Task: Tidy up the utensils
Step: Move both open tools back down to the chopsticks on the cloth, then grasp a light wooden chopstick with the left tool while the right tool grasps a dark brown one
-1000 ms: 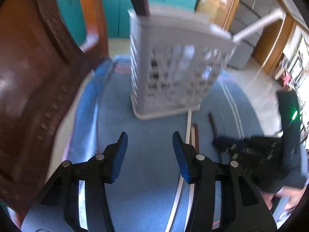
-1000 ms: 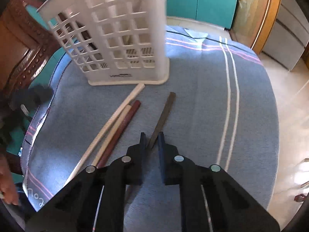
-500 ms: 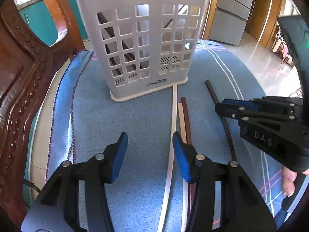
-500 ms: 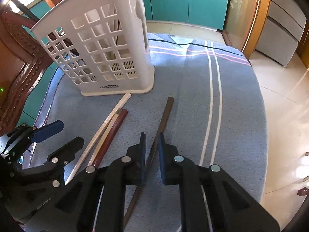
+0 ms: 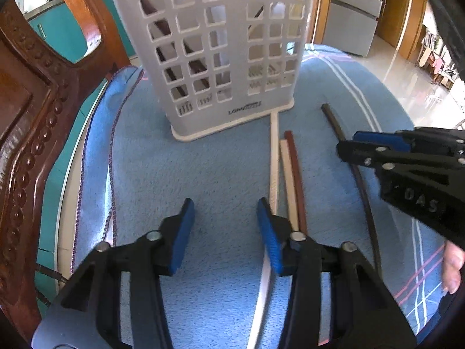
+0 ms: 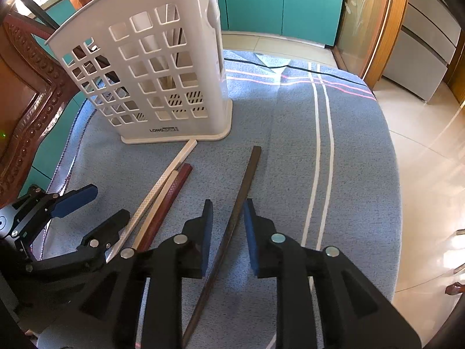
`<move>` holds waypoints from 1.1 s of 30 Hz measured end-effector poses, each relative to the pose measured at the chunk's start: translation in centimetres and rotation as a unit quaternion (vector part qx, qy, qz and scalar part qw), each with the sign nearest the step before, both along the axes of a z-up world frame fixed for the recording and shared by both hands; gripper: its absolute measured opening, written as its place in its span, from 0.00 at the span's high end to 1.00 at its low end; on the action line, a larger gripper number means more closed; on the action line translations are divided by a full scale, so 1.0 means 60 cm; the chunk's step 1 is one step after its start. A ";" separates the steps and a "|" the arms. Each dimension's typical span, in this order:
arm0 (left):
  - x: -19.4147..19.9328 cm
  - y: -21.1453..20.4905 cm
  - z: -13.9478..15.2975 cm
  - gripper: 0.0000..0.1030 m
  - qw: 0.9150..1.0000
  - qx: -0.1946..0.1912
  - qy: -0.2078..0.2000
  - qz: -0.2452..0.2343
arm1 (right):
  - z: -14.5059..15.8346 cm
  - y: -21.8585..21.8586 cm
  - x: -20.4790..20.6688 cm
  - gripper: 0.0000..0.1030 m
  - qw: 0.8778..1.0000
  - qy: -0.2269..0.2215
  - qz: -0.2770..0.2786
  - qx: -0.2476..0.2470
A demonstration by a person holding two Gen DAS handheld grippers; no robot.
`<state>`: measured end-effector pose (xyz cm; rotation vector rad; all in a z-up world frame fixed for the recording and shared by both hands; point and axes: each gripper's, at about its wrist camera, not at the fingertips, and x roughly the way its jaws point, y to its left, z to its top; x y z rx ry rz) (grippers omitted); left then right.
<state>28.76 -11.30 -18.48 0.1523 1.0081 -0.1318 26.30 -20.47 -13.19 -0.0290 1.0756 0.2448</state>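
Four long thin chopsticks are lying on a blue cloth (image 6: 348, 174) in front of a white plastic holder (image 6: 162, 81) with square holes. The holder is standing upright on the cloth, and some dark sticks are showing through its holes. The white chopstick (image 6: 162, 180) is pointing with its far end almost to the base of the holder. Just beside it the cream chopstick (image 5: 287, 180) and the dark red chopstick (image 6: 171, 192) are lying side by side and touching. The dark brown chopstick (image 6: 238, 203) is lying apart from these three, on the right.

The right gripper (image 6: 228, 232) is pointing steeply down at the cloth. Its jaws have just been opening, and now they are standing a little apart with the dark brown chopstick running between them; the blue pads are not pressing on it. The left gripper (image 5: 223, 232) is also pointing steeply down, and its jaws have just been closing, but they are standing wide and only bare cloth is between them. Its right finger is just beside the white chopstick. At the right edge of the left wrist view a part of the person's hand (image 5: 452, 267) is showing.
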 end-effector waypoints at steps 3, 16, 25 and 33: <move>0.005 0.011 -0.001 0.83 1.000 0.001 0.001 0.021 | 0.000 -0.003 0.000 0.76 1.000 0.001 -0.003 -0.001; -0.003 -0.011 0.010 0.83 0.999 -0.040 -0.001 -0.034 | 0.000 -0.010 0.005 0.74 1.000 0.001 -0.010 -0.003; -0.006 -0.008 0.009 0.81 0.998 -0.053 0.003 -0.035 | -0.001 -0.009 0.005 0.71 1.000 0.000 -0.011 -0.002; -0.004 -0.028 0.004 0.77 0.996 -0.062 0.010 -0.055 | -0.001 -0.010 0.006 0.71 1.000 0.001 -0.011 -0.003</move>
